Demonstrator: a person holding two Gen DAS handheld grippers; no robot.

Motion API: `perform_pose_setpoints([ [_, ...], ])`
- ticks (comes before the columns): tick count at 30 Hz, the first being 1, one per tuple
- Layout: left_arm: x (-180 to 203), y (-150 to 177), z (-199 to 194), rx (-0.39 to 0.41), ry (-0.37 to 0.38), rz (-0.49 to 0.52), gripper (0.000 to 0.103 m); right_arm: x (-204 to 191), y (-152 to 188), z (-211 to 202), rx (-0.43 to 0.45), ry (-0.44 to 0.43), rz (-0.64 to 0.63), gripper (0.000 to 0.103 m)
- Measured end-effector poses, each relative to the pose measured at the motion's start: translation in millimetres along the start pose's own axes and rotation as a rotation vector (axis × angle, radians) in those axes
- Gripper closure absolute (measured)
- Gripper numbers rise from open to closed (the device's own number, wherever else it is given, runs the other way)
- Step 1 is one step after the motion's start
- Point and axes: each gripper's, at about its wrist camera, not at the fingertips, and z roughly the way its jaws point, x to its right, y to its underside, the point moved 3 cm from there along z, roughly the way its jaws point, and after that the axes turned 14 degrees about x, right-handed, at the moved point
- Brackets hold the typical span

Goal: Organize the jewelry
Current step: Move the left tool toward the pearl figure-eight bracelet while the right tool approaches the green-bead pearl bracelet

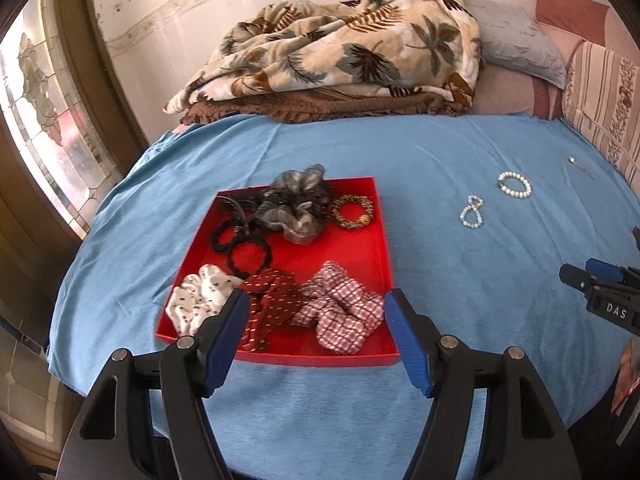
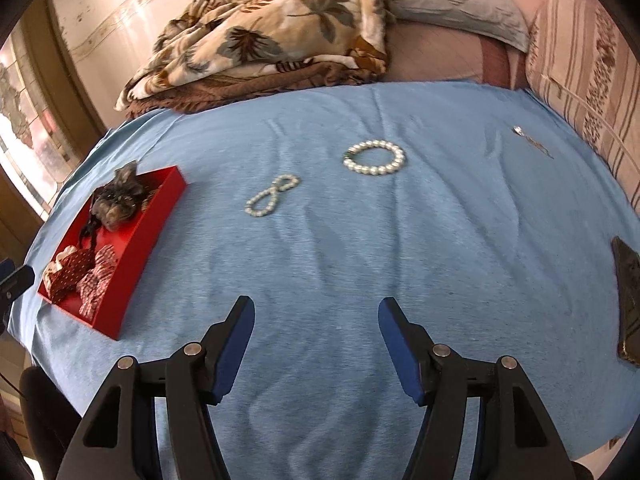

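Both grippers wide open, holding nothing
Twisted pearl bracelet lies flat on soft blue cloth; right gripper could snag fabric instead.

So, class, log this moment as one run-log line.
left claw: open, over red tray | right claw: open, empty | pearl bracelets: on blue cloth, outside tray
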Motion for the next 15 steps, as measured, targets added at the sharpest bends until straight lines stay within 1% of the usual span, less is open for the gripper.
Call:
perform_pose_setpoints([
  [4,11,-4,9,-0.017,0.038,-0.003,0.034,17,-1,8,-0.005,0.021,0.019,0.034],
  [9,31,-13,30,-0.056,0.107,-0.023,0.034,40,-7,20,0.0,0.046,0.057,0.034],
  [12,47,-19,47,-0.077,0.151,-0.041,0.034,51,-14,30,0.008,0.051,0.077,0.034],
  [15,69,-27,68,-0.085,0.209,-0.053,0.034,61,-30,44,0.033,0.049,0.093,0.034],
])
